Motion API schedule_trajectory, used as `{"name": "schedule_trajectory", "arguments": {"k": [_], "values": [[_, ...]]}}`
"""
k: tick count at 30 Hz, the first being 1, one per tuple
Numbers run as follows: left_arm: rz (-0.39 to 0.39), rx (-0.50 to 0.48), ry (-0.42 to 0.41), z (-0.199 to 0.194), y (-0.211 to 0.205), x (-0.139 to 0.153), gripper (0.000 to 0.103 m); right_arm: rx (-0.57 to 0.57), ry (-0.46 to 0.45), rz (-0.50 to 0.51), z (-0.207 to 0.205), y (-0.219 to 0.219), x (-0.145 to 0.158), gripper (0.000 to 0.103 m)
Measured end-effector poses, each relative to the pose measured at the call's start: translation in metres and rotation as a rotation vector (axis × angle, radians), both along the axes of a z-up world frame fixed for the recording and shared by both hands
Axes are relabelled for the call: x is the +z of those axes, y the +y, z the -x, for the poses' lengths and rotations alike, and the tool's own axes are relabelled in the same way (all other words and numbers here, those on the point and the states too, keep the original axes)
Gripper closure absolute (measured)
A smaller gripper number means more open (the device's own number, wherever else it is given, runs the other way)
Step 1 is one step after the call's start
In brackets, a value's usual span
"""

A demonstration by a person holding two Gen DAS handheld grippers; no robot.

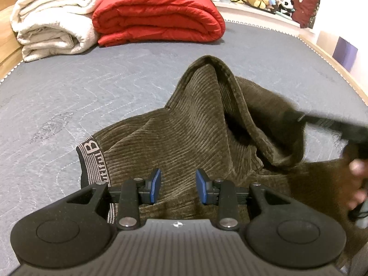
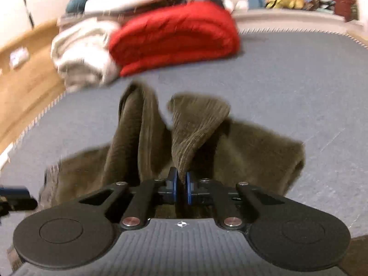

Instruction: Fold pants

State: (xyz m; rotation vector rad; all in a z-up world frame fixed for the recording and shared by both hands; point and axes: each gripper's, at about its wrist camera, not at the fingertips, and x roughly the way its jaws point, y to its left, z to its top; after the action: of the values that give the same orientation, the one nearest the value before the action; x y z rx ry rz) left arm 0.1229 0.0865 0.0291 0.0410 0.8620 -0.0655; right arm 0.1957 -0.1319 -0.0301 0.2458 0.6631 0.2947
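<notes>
Right claw (image 2: 181, 185) is clenched on a pinch of the brown corduroy pants (image 1: 184, 133), its blue pads pressed together with a cone of ribbed cloth rising out from between them. No earlier view is on hand, so only the grip itself can be told. Left claw (image 1: 177, 187) stands released, its two blue pads apart with bare corduroy showing in the gap, and nothing caught between them.

Those pants lie crumpled on the grey quilted bed (image 1: 92, 87), near the front edge and well apart from the red folded quilt (image 1: 158, 16) and the cream blanket (image 1: 55, 20) stacked at the far side. A striped, lettered waistband (image 1: 92, 161) shows just left of the left claw, while the bulk of the cloth heaps up ahead of it and to its right, peaking in a raised fold. From the left wrist view the right claw comes in blurred at the right edge, reaching into that same heap.

So the waistband end is nearer the left hand and the lifted portion belongs to the right. I judge the garment's long axis cannot yet be read, bunched as it is; the next move likely calls for the left claw to close on the waistband so both hands can draw the pants out straight.
</notes>
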Motion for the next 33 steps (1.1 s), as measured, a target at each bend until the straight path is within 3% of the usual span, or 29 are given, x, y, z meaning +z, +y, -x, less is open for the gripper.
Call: {"name": "schedule_trajectory", "arguments": {"k": [4,8,12,16,19,21,22,25,28,31,33], "values": [[0.005,-0.001,-0.011,0.004,0.001,0.003,0.066,-0.121,-0.164,-0.160,0.023,-0.051,0.052,0.096],[0.011,-0.005,-0.009,0.005,-0.001,0.000,0.066,-0.239,-0.342,-0.244,0.066,-0.103,0.091,0.096],[0.012,-0.019,-0.012,0.005,-0.007,0.000,0.066,-0.411,-0.520,-0.252,0.108,-0.138,0.110,0.096],[0.007,-0.038,-0.007,0.004,-0.016,-0.002,0.066,-0.612,-0.677,-0.144,0.138,-0.154,0.115,0.096],[-0.003,-0.058,-0.002,0.004,-0.023,-0.005,0.066,-0.595,-0.645,-0.051,0.117,-0.161,0.104,0.096],[-0.007,-0.063,0.001,0.004,-0.026,-0.007,0.065,-0.608,-0.543,0.010,0.089,-0.169,0.086,0.094],[-0.009,-0.063,0.002,0.003,-0.026,-0.007,0.065,-0.601,-0.467,0.010,0.072,-0.175,0.074,0.089],[-0.008,-0.067,0.005,0.002,-0.026,-0.008,0.065,-0.548,-0.282,-0.035,0.037,-0.194,0.048,0.087],[-0.008,-0.072,0.003,0.002,-0.025,-0.009,0.064,-0.596,-0.309,-0.018,0.041,-0.210,0.049,0.085],[-0.009,-0.077,0.003,0.000,-0.024,-0.011,0.063,-0.632,-0.382,-0.014,0.059,-0.238,0.061,0.068],[-0.012,-0.084,0.005,-0.001,-0.025,-0.013,0.063,-0.666,-0.388,0.006,0.072,-0.261,0.062,0.062]]}}
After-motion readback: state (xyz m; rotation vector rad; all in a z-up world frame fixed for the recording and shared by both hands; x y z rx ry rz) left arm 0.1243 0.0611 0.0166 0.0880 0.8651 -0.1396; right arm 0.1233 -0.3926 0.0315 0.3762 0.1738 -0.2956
